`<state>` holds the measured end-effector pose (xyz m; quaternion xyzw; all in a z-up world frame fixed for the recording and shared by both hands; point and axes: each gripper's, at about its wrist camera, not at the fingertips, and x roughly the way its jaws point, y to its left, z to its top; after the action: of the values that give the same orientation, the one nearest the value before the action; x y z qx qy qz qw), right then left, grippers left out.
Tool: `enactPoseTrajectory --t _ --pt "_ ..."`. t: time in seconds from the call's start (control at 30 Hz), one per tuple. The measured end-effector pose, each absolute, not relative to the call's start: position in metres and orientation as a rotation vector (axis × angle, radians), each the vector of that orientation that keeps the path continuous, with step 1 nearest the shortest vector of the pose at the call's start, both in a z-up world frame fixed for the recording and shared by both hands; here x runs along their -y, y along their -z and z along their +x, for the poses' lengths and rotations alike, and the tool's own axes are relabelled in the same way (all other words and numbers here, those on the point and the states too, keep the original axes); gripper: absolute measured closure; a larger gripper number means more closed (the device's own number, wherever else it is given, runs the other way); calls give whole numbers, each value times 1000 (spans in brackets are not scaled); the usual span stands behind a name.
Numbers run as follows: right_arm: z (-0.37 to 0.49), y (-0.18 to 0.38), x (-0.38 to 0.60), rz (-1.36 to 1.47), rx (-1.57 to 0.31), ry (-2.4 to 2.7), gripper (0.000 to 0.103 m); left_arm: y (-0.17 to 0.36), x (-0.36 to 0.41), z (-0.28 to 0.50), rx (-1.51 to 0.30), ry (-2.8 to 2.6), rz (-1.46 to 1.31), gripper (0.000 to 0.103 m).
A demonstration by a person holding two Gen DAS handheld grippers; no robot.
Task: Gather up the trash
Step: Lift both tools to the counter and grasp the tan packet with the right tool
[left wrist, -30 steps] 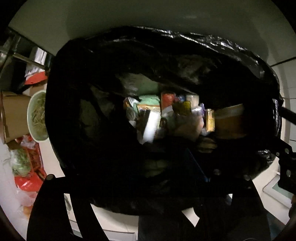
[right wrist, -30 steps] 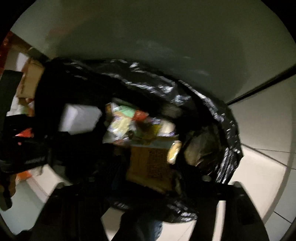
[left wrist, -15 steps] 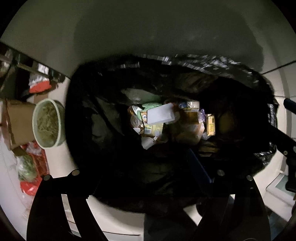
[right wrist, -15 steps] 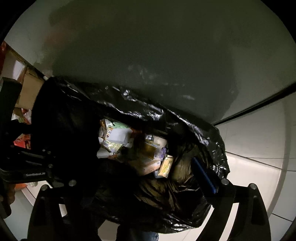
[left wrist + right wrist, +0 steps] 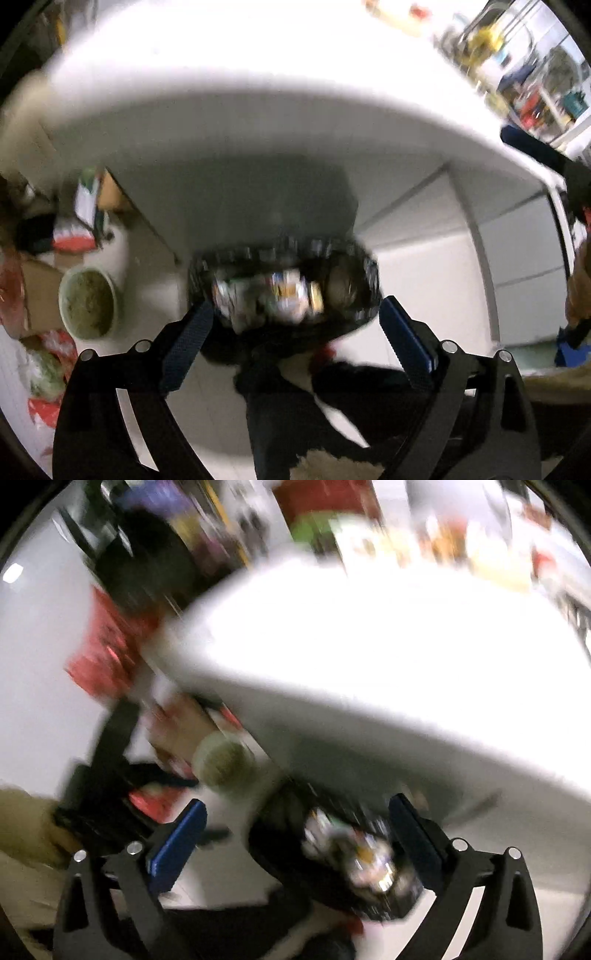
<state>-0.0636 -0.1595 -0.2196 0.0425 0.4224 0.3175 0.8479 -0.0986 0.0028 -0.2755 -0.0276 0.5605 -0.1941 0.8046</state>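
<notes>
Gaping wide, both blue-padded tongs (image 5: 295,345) (image 5: 297,840) frame a crinkly black trash bag (image 5: 284,288) holding nothing.

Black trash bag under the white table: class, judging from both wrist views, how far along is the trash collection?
Done: the black trash bag already holds mixed wrappers and packets. In hand: nothing; the left gripper and right gripper are both open and empty above the bag. Left: a bowl of food scraps and red packaging lie on the floor beside it; items on the table are too blurred to judge.
</notes>
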Motion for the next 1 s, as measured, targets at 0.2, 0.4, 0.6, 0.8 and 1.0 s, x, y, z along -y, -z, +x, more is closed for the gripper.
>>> enactPoseTrajectory --t 0.2,0.4,0.6,0.8,1.0 --pt "4 152 153 10 -692 -600 6 220 -7 -76 -1025 404 -100 14" --pt "118 169 124 -172 -737 -631 9 203 -20 -71 -959 365 -171 14" --pt "185 195 109 -310 -889 -682 16 198 -39 -90 -951 318 -223 14" --pt "199 224 96 -384 -1012 -705 41 200 -60 -97 -963 262 -274 14" --pt "191 217 107 -285 -1017 -727 67 201 -63 -94 -966 257 -270 14"
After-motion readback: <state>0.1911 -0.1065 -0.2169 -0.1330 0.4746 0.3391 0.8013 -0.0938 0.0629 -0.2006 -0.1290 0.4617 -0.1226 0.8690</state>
